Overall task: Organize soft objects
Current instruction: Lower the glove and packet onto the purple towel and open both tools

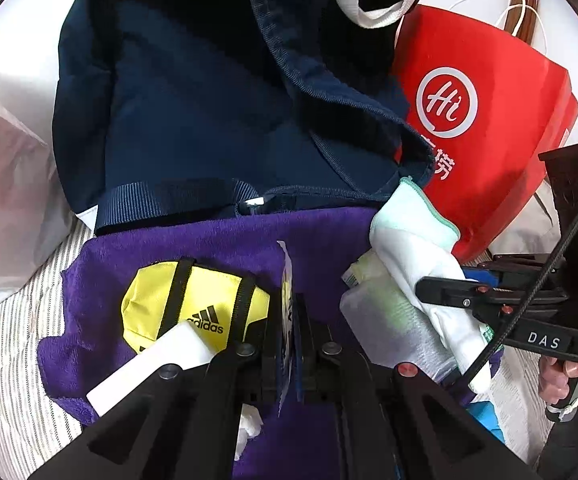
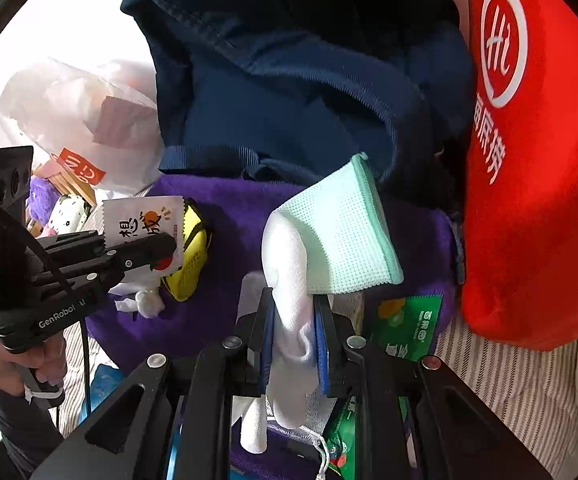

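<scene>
Clutter is crowding the purple towel [image 2: 217, 216] on every side: a navy bag [image 2: 289, 92] is pressing against its far edge, a red bag [image 2: 529, 200] is walling off its right, and a plastic bag [image 2: 85, 112] is filling the left. A yellow pouch [image 2: 193, 256] and green packet [image 2: 405, 328] are lying on it; its centre is lying bare.

Purple towel [image 1: 193, 248]; navy garment [image 1: 193, 92]; red bag [image 1: 501, 152]; white glove [image 2: 289, 264], mint cuff; grey-striped sheet [image 1: 13, 364].
</scene>
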